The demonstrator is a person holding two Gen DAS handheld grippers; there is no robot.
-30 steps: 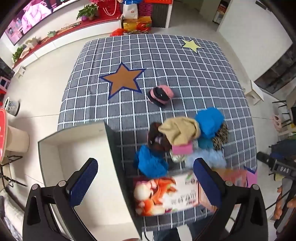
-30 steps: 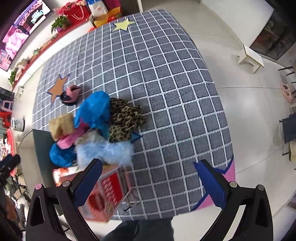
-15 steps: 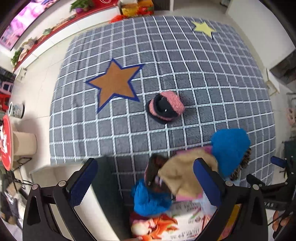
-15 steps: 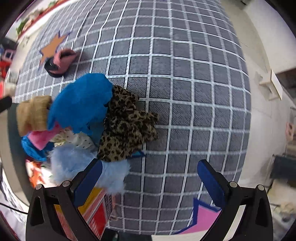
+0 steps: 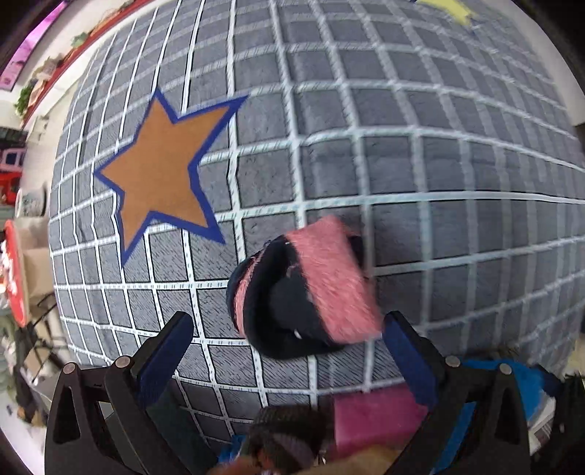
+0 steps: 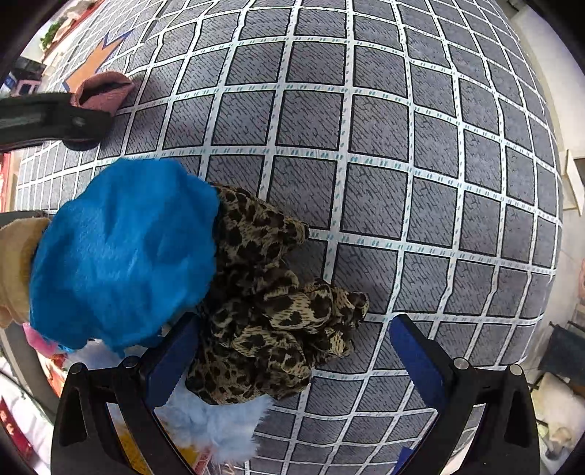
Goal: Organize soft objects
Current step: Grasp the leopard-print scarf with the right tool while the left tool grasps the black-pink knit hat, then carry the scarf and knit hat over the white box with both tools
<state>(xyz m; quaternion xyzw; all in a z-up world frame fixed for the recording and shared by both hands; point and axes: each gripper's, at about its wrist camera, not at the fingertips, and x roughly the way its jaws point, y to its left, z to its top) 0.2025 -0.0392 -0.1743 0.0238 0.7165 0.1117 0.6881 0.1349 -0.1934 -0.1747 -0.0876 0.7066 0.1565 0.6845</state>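
- Pink-and-black slipper (image 5: 303, 292) lying on the grey checked rug (image 5: 402, 164), just below and right of the brown star (image 5: 164, 171); seen also at the far left of the right wrist view (image 6: 104, 91)
- Left gripper (image 5: 287, 350) spread wide, blue pads either side of the slipper's near end; right pad (image 5: 406, 358) just beside the pink strap, contact not clear; nothing clamped
- Right gripper (image 6: 292, 356) likewise wide apart, over the leopard-print cloth (image 6: 274, 303); left pad (image 6: 172, 361) against or just beside that cloth, right pad (image 6: 416, 358) over bare rug; nothing gripped
- Blue plush piece (image 6: 124, 252) heaped against the leopard cloth on its left, tan knit item (image 6: 14, 263) tucked behind at the frame edge
- Pale blue fluffy piece (image 6: 219, 431) below the leopard cloth, between the right gripper's arms
- Pink fuzzy item (image 5: 373, 420) and a dark knitted one (image 5: 289, 434) at the bottom of the left wrist view, under the left gripper
- Printed box (image 6: 22, 420) at the lower left corner, red with white marks, too cut off to read
- Yellow star (image 5: 449, 11) at the rug's far edge
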